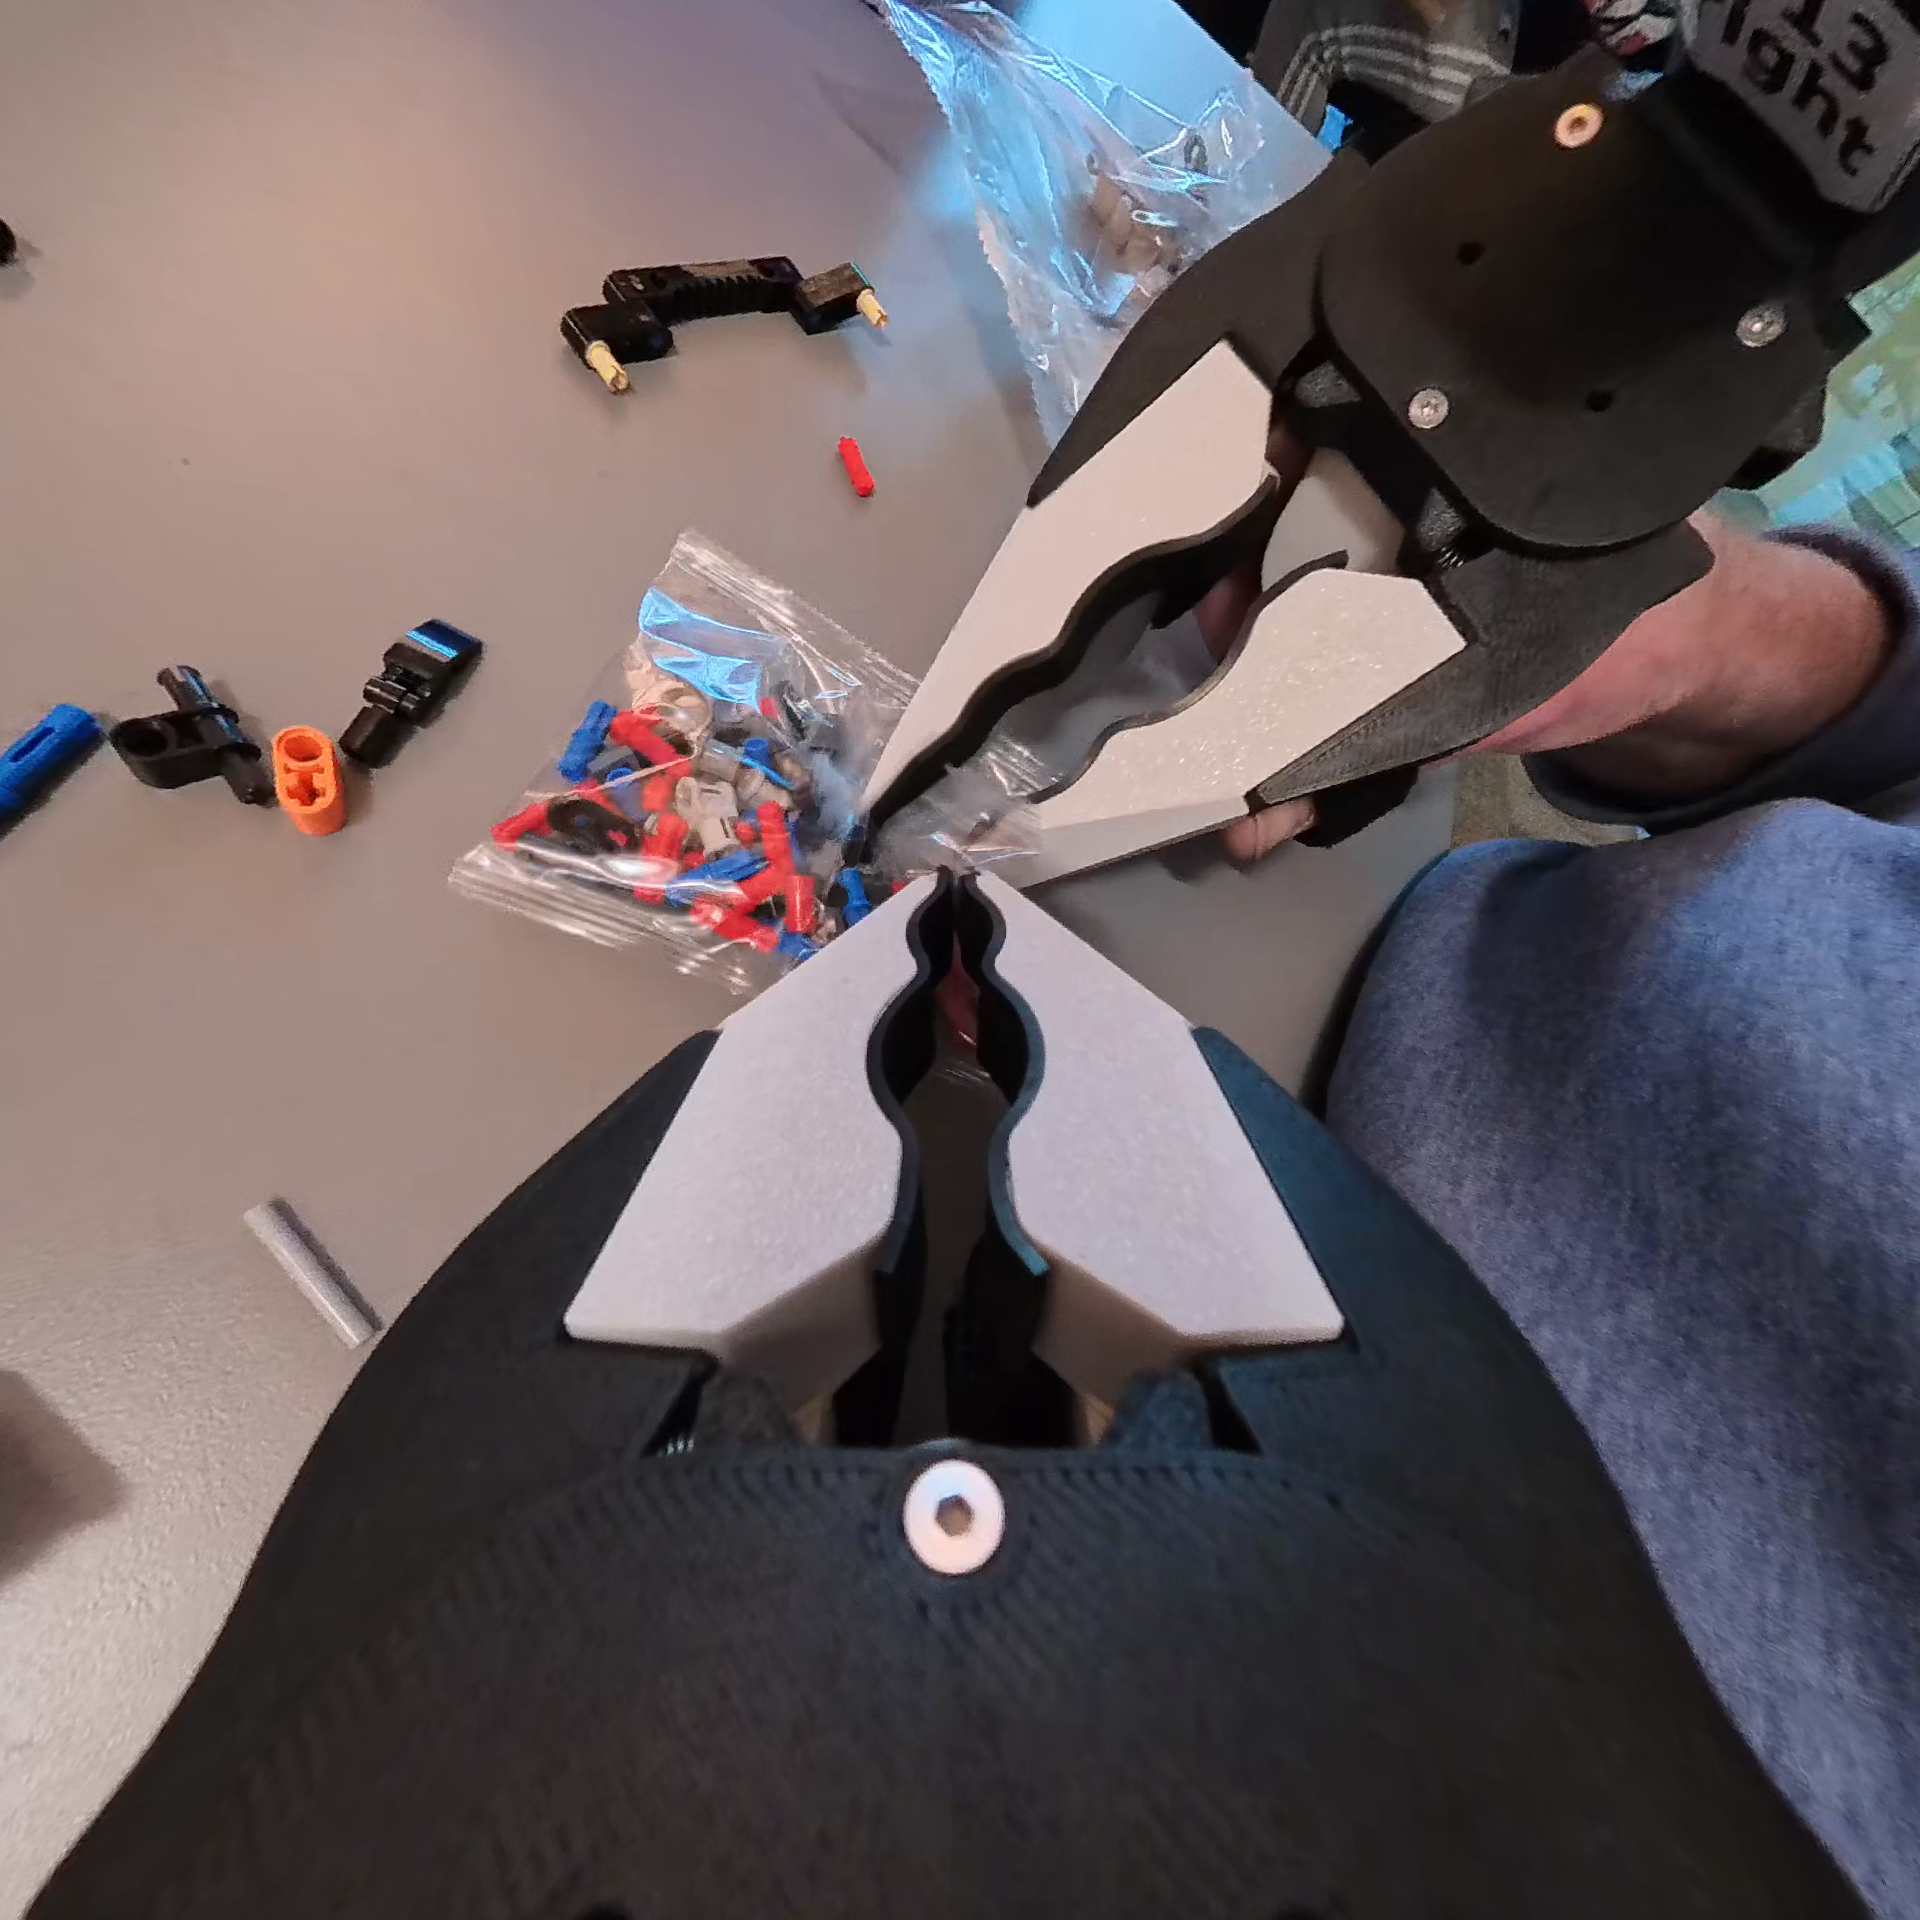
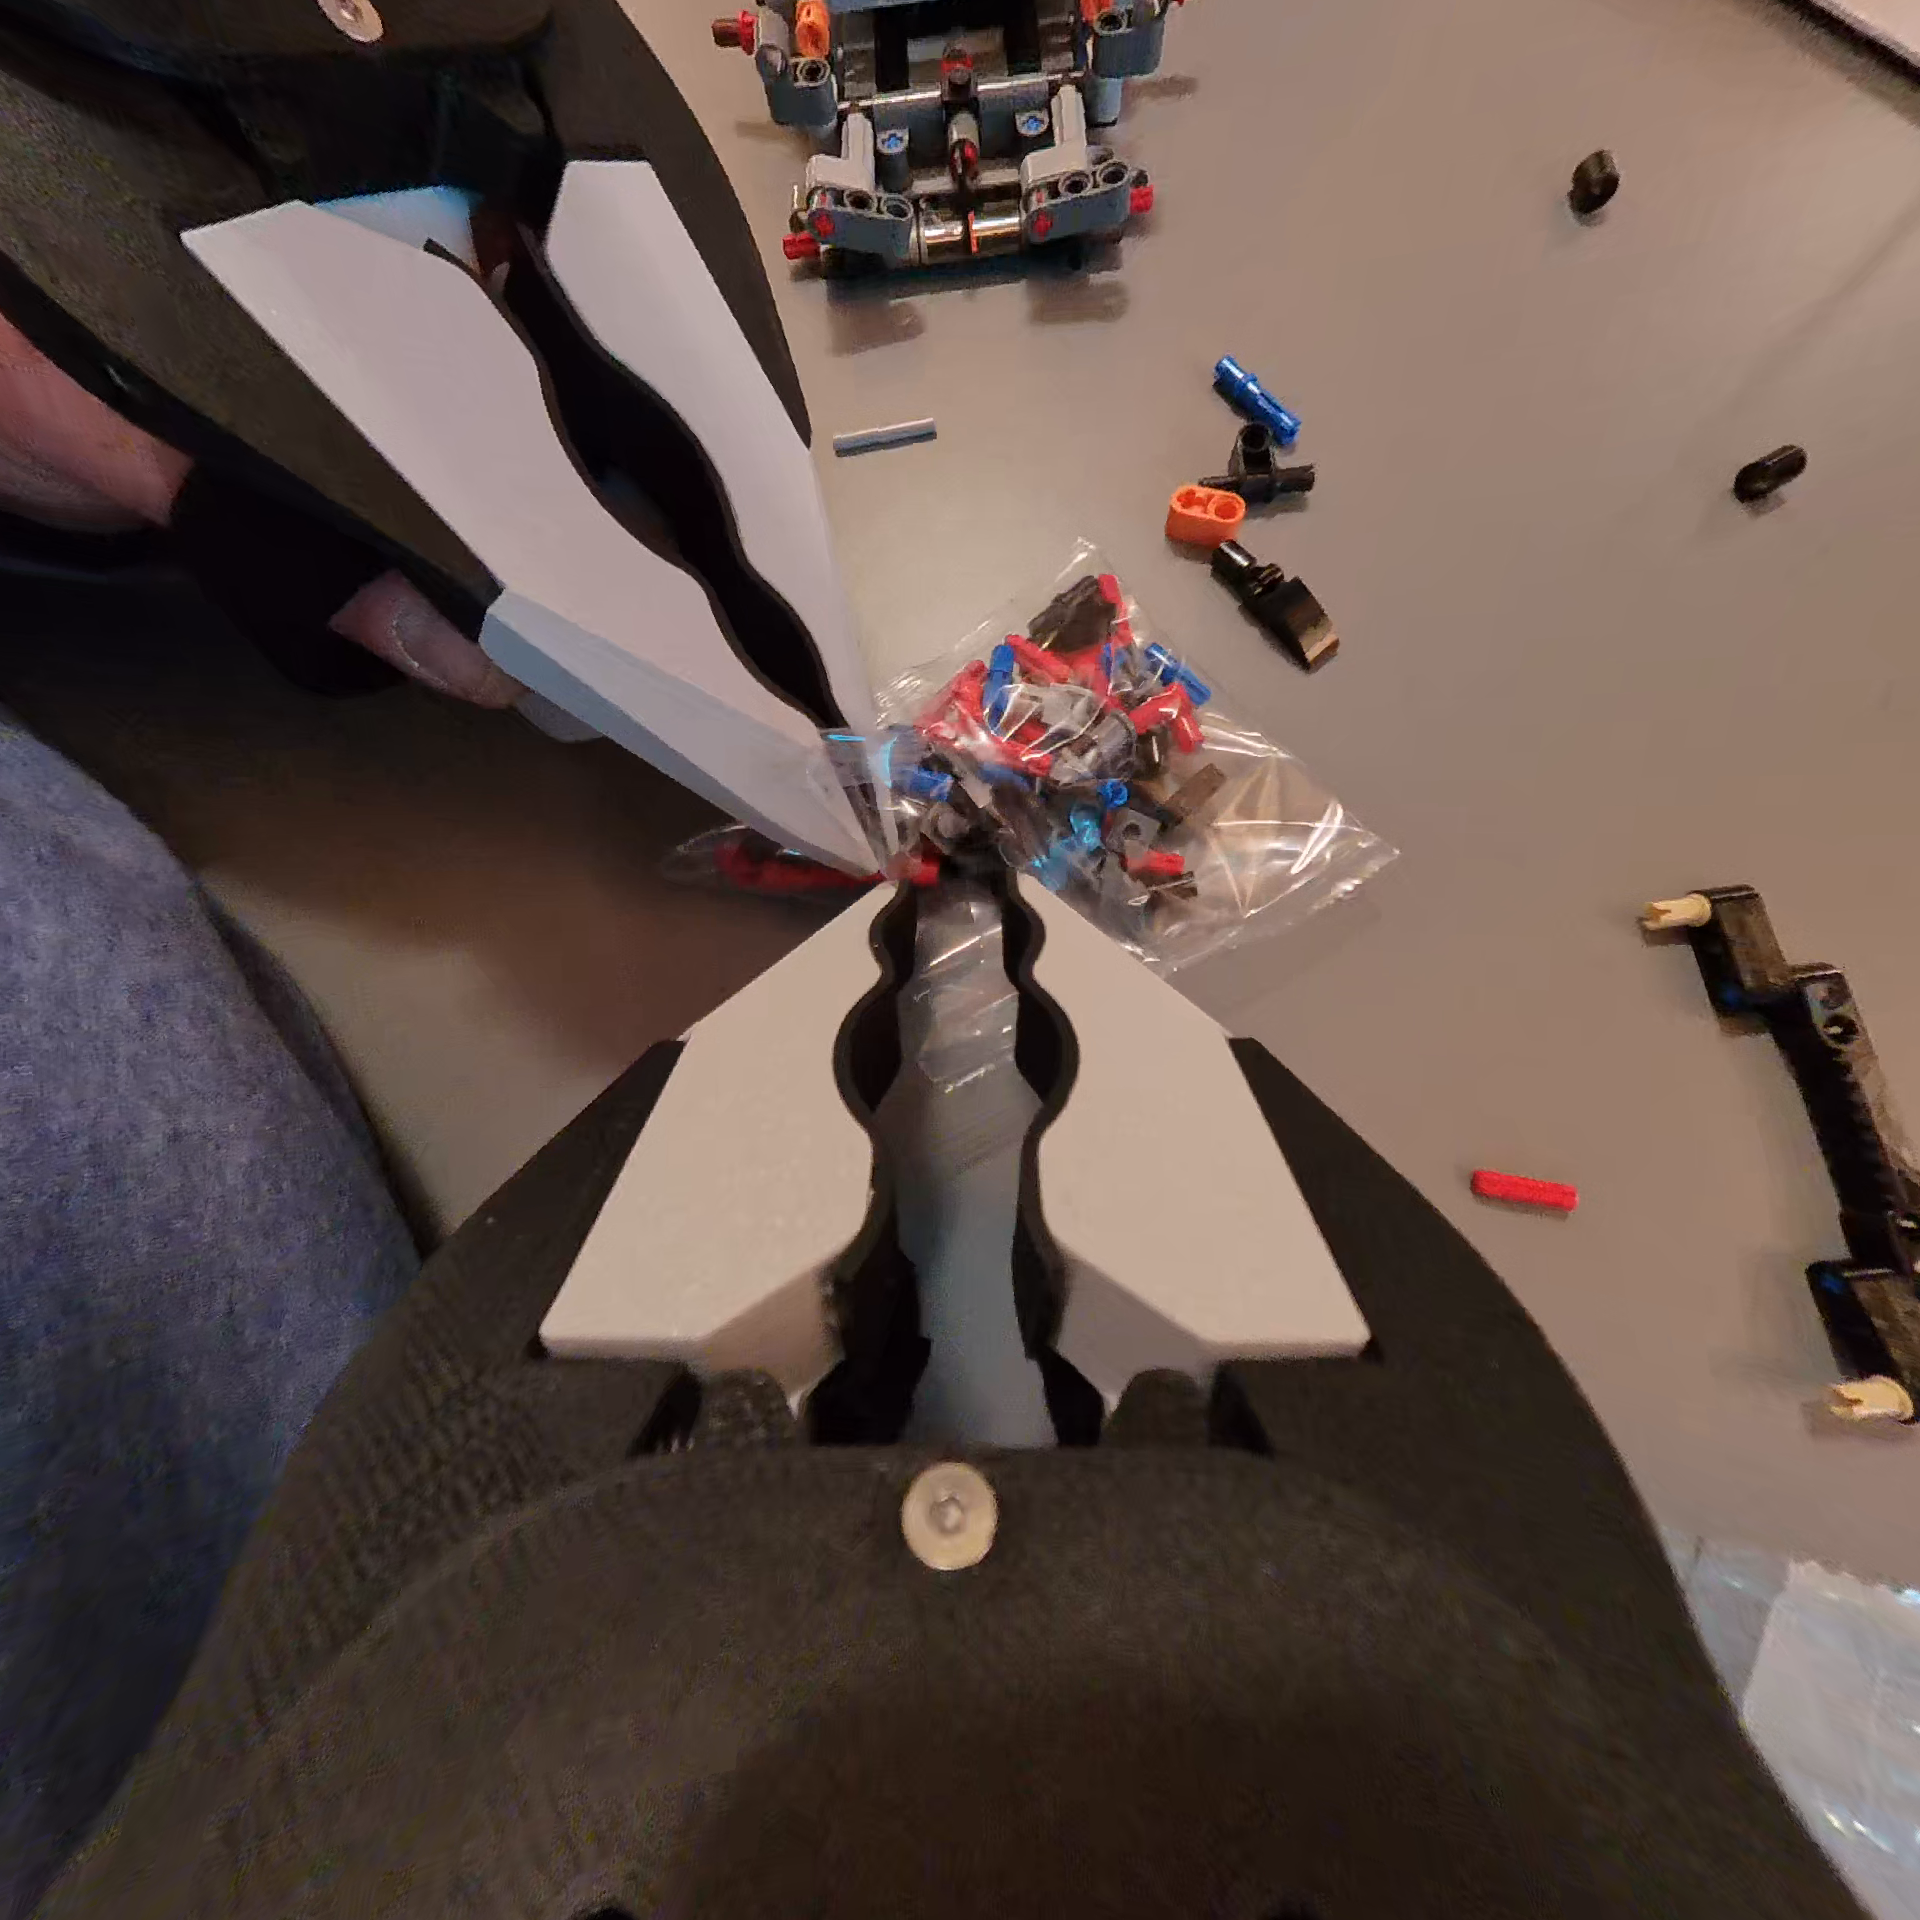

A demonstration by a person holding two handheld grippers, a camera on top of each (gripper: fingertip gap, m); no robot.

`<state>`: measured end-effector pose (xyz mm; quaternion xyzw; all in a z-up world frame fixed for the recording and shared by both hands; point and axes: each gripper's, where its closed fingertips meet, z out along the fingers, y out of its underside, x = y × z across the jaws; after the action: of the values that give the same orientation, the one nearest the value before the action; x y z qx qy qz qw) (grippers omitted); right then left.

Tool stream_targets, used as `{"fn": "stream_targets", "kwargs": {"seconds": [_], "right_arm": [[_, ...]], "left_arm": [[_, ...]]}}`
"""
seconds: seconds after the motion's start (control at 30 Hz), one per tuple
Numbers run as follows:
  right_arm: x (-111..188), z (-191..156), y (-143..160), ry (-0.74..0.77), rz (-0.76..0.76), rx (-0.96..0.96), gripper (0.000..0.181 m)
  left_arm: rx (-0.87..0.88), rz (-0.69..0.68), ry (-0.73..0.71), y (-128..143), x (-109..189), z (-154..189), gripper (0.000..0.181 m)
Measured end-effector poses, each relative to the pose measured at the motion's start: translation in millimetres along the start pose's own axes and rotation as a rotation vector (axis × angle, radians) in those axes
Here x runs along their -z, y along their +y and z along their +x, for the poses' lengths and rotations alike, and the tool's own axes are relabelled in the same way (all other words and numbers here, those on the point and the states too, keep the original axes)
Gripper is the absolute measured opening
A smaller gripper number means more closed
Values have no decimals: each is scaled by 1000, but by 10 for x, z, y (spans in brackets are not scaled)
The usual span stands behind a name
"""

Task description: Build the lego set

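Both tongs, left point(image 1: 951, 883) and right point(image 2: 961, 883), pinched on the parts bag point(image 1: 686, 769), its torn corner seemingly hidden between tips.

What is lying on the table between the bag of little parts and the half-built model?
Only a small grey rod lies between the bag and the model; the table there is otherwise bare, per the right wrist view.

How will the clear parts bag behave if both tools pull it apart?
The clear bag looks thin and floppy, so it likely crumples. Small loose pins fill it; they may spill and roll once the film tears.
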<state>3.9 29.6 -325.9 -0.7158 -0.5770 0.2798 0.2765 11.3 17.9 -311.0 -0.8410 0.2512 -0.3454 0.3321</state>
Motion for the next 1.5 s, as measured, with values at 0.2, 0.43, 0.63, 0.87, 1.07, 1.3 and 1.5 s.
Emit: {"fn": "stream_targets", "kwargs": {"seconds": [0.2, 0.43, 0.63, 0.87, 1.07, 1.3, 1.5], "right_arm": [[56, 68, -46, 49, 54, -23, 19], [113, 29, -66, 36, 56, 31, 9], [162, -57, -92, -6, 71, 96, 0], [164, -215, -69, -63, 59, 99, 5], [150, -191, -110, -90, 101, -50, 12], [147, -121, -26, -59, 95, -141, 9], [134, 12, 23, 53, 54, -108, 14]], "left_arm": [[21, 19, 13, -23, 15, -7, 0], [53, 52, 30, -64, 43, -17, 0], [81, 79, 44, -95, 69, -27, 0], [104, 119, 82, -146, 101, -1, 0], [93, 132, 73, -158, 113, 0, 0], [67, 118, 69, -146, 78, 48, 0], [55, 109, 71, -145, 43, 80, 0]]}}
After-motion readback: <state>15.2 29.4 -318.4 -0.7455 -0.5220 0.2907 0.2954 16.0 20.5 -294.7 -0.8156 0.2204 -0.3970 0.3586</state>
